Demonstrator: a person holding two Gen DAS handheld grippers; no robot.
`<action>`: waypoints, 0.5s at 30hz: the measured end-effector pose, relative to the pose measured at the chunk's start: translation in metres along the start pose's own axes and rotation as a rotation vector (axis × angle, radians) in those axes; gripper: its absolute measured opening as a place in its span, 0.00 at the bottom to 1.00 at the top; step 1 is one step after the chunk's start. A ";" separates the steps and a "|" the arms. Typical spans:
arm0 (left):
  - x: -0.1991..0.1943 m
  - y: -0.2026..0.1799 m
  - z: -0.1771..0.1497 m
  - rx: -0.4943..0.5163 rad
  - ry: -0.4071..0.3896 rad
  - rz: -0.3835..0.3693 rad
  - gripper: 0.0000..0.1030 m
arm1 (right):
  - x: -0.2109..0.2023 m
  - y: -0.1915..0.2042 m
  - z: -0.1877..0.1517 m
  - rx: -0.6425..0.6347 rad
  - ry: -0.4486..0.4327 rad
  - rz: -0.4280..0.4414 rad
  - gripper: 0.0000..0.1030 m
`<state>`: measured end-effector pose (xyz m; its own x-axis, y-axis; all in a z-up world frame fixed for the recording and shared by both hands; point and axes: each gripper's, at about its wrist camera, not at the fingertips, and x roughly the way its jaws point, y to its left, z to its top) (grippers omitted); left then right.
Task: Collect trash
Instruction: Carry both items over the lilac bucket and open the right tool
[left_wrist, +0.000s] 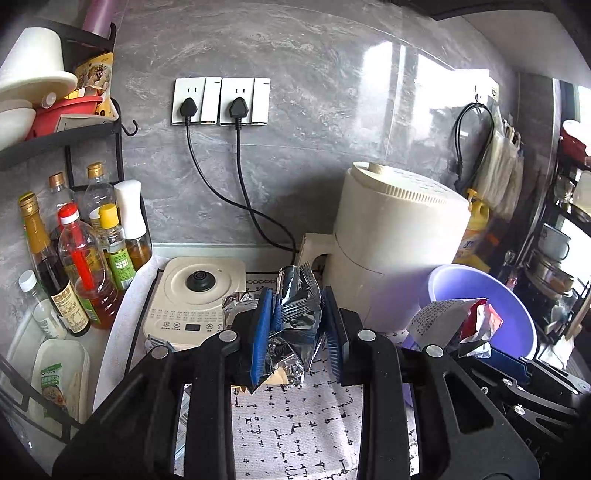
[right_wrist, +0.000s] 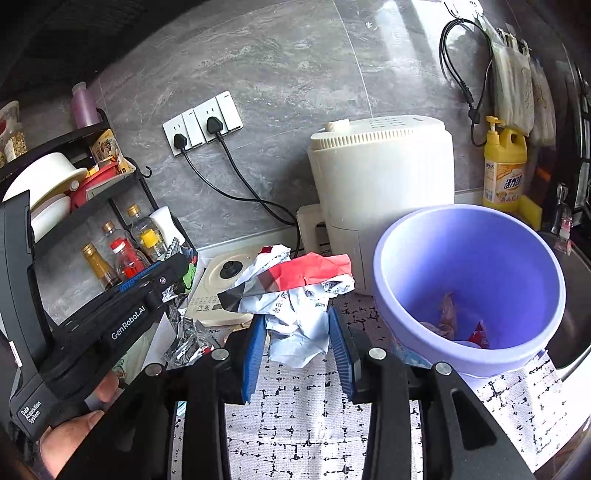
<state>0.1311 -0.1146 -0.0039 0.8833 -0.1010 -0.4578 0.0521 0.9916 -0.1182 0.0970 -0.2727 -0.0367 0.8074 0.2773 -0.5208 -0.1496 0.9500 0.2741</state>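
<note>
My left gripper (left_wrist: 298, 332) is shut on a crumpled silver foil wrapper (left_wrist: 295, 314) and holds it above the patterned mat. My right gripper (right_wrist: 298, 345) is shut on a crumpled white and red wrapper (right_wrist: 295, 291), held just left of the purple bin (right_wrist: 469, 354). The bin holds a few scraps at its bottom (right_wrist: 448, 314). In the left wrist view the bin (left_wrist: 517, 317) stands at the right, with the white and red wrapper (left_wrist: 458, 317) in front of it. The left gripper and its foil wrapper (right_wrist: 188, 339) show at the left of the right wrist view.
A white air fryer (left_wrist: 391, 240) stands behind the bin. A cream kettle base (left_wrist: 195, 295) sits on the counter at the left. Oil and sauce bottles (left_wrist: 74, 251) crowd the left corner under a black rack (left_wrist: 62, 136). A yellow detergent bottle (right_wrist: 504, 166) stands at the back right.
</note>
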 end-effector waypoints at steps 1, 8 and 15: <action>0.001 -0.006 0.003 0.005 -0.005 -0.017 0.27 | -0.004 -0.004 0.003 0.004 -0.011 -0.014 0.34; 0.009 -0.052 0.017 0.046 -0.032 -0.118 0.27 | -0.032 -0.041 0.019 0.040 -0.077 -0.108 0.34; 0.015 -0.093 0.028 0.083 -0.048 -0.201 0.27 | -0.051 -0.078 0.032 0.088 -0.132 -0.195 0.50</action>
<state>0.1527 -0.2056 0.0249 0.8723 -0.2952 -0.3899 0.2656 0.9554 -0.1290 0.0856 -0.3651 -0.0054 0.8846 0.0636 -0.4620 0.0620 0.9658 0.2516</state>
